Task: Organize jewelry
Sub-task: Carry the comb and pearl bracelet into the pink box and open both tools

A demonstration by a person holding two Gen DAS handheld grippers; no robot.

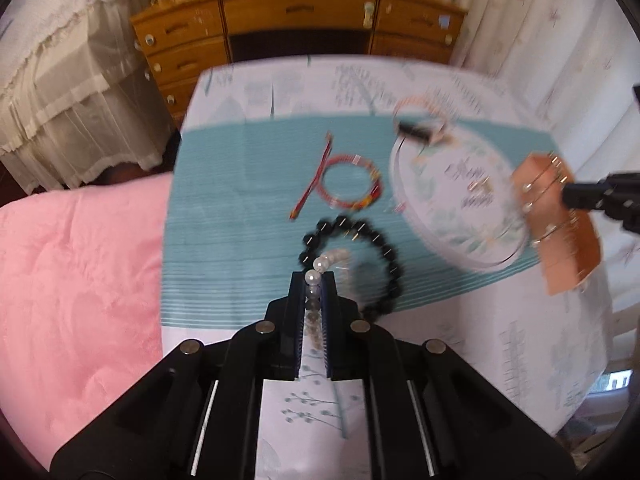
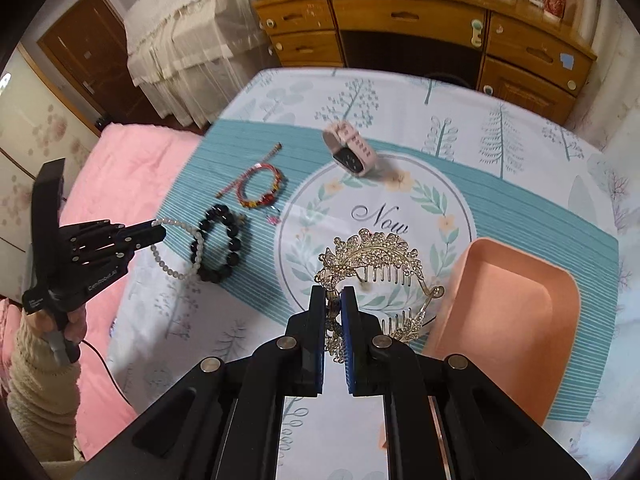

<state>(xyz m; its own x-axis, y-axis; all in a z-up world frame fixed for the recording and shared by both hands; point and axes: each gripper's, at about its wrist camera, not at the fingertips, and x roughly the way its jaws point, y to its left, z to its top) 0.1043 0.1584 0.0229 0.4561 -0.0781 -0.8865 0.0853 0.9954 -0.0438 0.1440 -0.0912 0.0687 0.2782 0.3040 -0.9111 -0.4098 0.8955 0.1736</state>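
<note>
Clamped between my left gripper's [image 1: 314, 280] jaws is the white bead bracelet [image 1: 320, 266], trailing onto the black bead bracelet [image 2: 219, 244]. Right gripper [image 2: 333, 294] grips the gold tiara comb [image 2: 372, 258], just beside the pink tray [image 2: 516, 320]; red cord bracelet [image 2: 260, 190] lies beyond the black one.

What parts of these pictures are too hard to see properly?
- Left wrist view: motion blur smears the watch, the tiara and the tray; no detail shows.
- Left wrist view: the right gripper is cut off by the edge.
- Left wrist view: part of the pearl bracelet hides between the left gripper's fingers.
- Right wrist view: the tiara's lower band hides behind the right gripper.
- Right wrist view: items on the dresser are too small.
</note>
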